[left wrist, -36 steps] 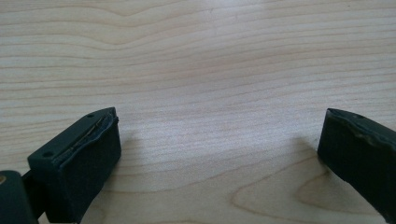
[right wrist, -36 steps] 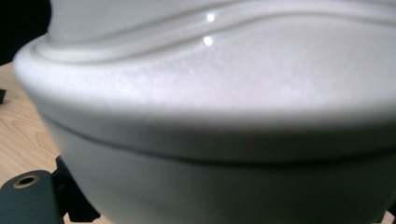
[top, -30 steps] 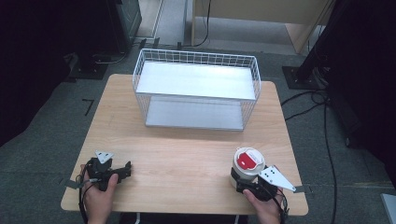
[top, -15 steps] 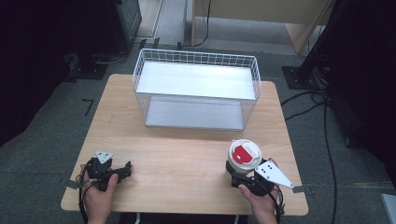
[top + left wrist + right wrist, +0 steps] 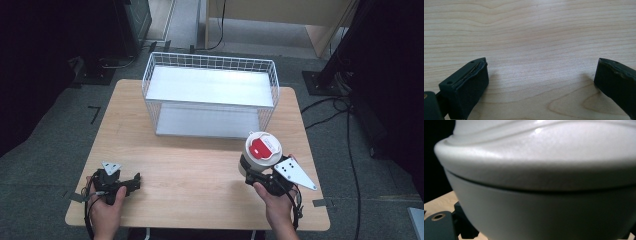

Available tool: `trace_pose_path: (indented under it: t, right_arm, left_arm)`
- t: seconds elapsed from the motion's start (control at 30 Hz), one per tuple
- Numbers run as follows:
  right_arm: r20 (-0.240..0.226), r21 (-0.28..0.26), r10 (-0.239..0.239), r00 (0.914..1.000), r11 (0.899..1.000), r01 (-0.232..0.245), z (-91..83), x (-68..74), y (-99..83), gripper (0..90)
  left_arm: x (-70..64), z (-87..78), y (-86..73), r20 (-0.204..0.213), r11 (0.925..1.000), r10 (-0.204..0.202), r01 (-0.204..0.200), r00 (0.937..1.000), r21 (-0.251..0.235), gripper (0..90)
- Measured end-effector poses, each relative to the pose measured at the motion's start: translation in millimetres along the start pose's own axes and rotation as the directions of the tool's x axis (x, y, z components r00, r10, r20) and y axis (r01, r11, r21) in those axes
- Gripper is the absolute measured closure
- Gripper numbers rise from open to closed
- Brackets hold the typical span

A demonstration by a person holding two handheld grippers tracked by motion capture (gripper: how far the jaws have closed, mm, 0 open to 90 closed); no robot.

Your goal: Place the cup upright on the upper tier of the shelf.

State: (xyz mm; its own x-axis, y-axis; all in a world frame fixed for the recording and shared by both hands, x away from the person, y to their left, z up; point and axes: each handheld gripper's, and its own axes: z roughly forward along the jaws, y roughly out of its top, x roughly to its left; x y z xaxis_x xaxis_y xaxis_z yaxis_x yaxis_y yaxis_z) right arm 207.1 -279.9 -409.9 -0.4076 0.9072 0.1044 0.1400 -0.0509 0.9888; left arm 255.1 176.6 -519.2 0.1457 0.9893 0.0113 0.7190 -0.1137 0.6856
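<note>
I've got the white container (image 5: 262,152) in my right gripper (image 5: 260,175), jaws clamped around its lower body, and it looks to hang clear of the table (image 5: 190,175) at the near right, just in front of the wire basket (image 5: 210,95). From the high view its white lid with the red patch faces up, so it's sitting roughly upright in the grip. In the right gripper view the container's pale curved wall (image 5: 544,195) crowds right up against the camera, with the seam under the lid running across, and a bit of one black jaw peeks out at the lower left.

My left gripper (image 5: 131,183) rests low on the near left of the table, jaws apart with nothing between them; the left gripper view shows bare wood grain (image 5: 536,37) between the two black pads (image 5: 471,85).

I judge this as the carry step: the container is picked up and the basket looks like the destination. Its top shelf is bare, and so is the lower one. The next move calls for lifting higher to clear the wire rim, going forward and slightly left, and keeping the container level so it doesn't slip in the clamp.
</note>
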Motion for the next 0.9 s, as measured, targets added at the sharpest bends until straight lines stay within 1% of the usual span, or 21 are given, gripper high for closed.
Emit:
trace_pose_path:
  t: [0.03, 0.13, 0.17, 0.2, 0.37, 0.4, 0.43, 0.47, 0.57, 0.67, 0.77, 0.8, 0.83, 0.9]
  right_arm:
    - [0.003, -0.012, -0.003, 1.0, 1.0, 0.003, 3.2, 0.4, 4.9, 9.9]
    - [0.005, -0.021, -0.007, 1.0, 1.0, 0.008, 6.0, 0.5, 9.2, 9.9]
    - [0.01, -0.029, -0.01, 0.9999, 1.0, 0.01, 9.5, 1.1, 14.4, 9.9]
    - [0.01, -0.029, -0.01, 0.9999, 1.0, 0.01, 9.5, 1.1, 14.4, 9.9]
    - [0.019, -0.059, -0.022, 0.9996, 0.998, 0.023, 19.5, 1.5, 28.0, 9.9]
    - [0.019, -0.059, -0.022, 0.9996, 0.998, 0.023, 19.5, 1.5, 28.0, 9.9]
    - [0.023, -0.069, -0.023, 0.9995, 0.997, 0.025, 23.1, 1.3, 32.8, 9.9]
    - [0.023, -0.069, -0.023, 0.9995, 0.997, 0.025, 23.1, 1.3, 32.8, 9.9]
    - [0.03, -0.081, -0.036, 0.9989, 0.996, 0.038, 30.4, 1.1, 42.2, 9.9]
    - [0.034, -0.087, -0.04, 0.9986, 0.995, 0.042, 33.6, 1.2, 46.4, 9.9]
    - [0.043, -0.104, -0.046, 0.998, 0.993, 0.05, 41.3, 0.0, 55.7, 9.9]
    - [0.043, -0.104, -0.046, 0.998, 0.993, 0.05, 41.3, 0.0, 55.7, 9.9]
    - [0.047, -0.106, -0.031, 0.9984, 0.994, 0.036, 45.8, -1.4, 60.9, 10.0]
    - [0.048, -0.11, -0.029, 0.9985, 0.993, 0.034, 48.1, -2.2, 63.4, 10.0]
  left_arm:
    - [0.2, 0.0, 0.0, -0.001, 1.0, 0.002, -0.002, 1.0, 0.0, 0.0]
    - [0.2, -0.2, 0.1, 0.0, 1.0, 0.002, -0.002, 1.0, 0.002, 0.0]
    - [0.2, -0.1, 0.1, 0.0, 1.0, 0.002, -0.002, 1.0, 0.002, 0.0]
    - [0.1, -0.1, 0.1, 0.0, 1.0, 0.002, -0.002, 1.0, 0.001, 0.0]
    - [0.2, -0.2, 0.1, 0.0, 1.0, 0.003, -0.003, 1.0, 0.002, 0.0]
    - [0.2, -0.2, 0.1, 0.0, 1.0, 0.003, -0.003, 1.0, 0.002, 0.0]
    - [0.2, -0.2, 0.1, 0.0, 1.0, 0.003, -0.003, 1.0, 0.002, 0.0]
    - [0.2, -0.2, 0.1, 0.0, 1.0, 0.003, -0.003, 1.0, 0.002, 0.0]
    - [0.2, -0.2, 0.1, -0.001, 1.0, 0.003, -0.003, 1.0, 0.002, 0.0]
    - [0.2, -0.2, 0.1, -0.001, 1.0, 0.003, -0.003, 1.0, 0.002, 0.0]
    - [0.2, -0.1, 0.1, -0.001, 1.0, 0.003, -0.003, 1.0, 0.002, 0.0]
    - [0.2, -0.1, 0.1, -0.001, 1.0, 0.003, -0.003, 1.0, 0.002, 0.0]
    - [0.2, -0.2, 0.1, -0.001, 1.0, 0.003, -0.003, 1.0, 0.002, 0.0]
    - [0.2, -0.2, 0.1, -0.001, 1.0, 0.003, -0.003, 1.0, 0.002, 0.0]
